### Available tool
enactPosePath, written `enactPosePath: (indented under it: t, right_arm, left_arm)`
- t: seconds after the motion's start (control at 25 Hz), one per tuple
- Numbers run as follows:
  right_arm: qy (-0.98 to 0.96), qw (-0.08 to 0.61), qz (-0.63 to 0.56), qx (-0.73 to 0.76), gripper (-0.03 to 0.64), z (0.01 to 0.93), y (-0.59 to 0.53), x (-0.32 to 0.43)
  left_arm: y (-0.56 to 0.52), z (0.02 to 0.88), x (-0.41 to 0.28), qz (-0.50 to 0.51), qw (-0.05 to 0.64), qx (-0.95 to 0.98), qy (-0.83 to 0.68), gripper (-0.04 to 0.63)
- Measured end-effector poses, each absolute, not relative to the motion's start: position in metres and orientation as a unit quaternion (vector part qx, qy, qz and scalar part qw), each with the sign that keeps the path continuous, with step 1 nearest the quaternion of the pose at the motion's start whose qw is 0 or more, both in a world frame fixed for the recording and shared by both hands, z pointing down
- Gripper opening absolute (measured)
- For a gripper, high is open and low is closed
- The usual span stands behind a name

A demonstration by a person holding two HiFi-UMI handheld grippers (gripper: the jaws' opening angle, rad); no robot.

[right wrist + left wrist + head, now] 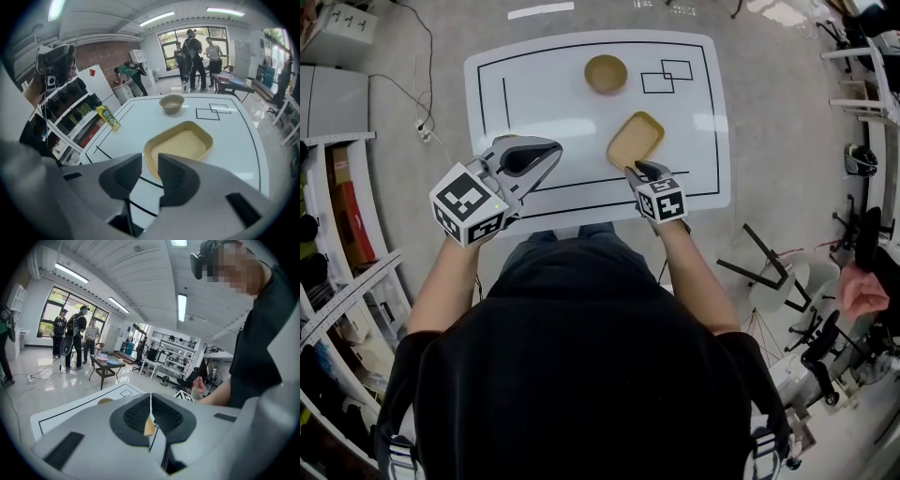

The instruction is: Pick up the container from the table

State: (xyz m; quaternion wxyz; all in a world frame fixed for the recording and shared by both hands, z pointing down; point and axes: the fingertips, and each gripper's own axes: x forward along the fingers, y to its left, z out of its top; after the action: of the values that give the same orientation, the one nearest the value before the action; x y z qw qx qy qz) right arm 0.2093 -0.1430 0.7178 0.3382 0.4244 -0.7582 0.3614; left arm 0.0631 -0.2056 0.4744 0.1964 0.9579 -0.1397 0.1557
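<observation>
The container (636,139), a shallow tan rectangular tray, lies on the white table (553,103) right of centre. My right gripper (641,170) hovers at its near corner, pointing steeply down. In the right gripper view the right gripper (149,162) stands open, the container's (180,143) near rim just beyond the gap and nothing between the pads. My left gripper (549,151) hangs over the table's near left part, away from the container. The left gripper (150,404) is shut, pads together on nothing.
A round tan bowl (606,73) sits at the table's far middle, beside two drawn overlapping squares (667,76). Shelves (337,197) line the left side. Chairs (769,267) and equipment stand to the right. People (197,51) stand by the far windows.
</observation>
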Motion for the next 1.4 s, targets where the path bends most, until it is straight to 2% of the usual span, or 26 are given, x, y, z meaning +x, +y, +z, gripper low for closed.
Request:
enactPosePath:
  t: [1.0, 1.4]
  right_arm:
    - [-0.786, 0.46, 0.295, 0.287, 0.147, 0.777, -0.137, 0.178]
    - [-0.777, 0.516, 0.253, 0.258, 0.107, 0.793, -0.131, 0.177]
  left_arm:
    - [-0.21, 0.495, 0.082, 0.154, 0.243, 0.944, -0.161, 0.006]
    - [-0.205, 0.501, 0.076, 0.148, 0.257, 0.939, -0.175, 0.006]
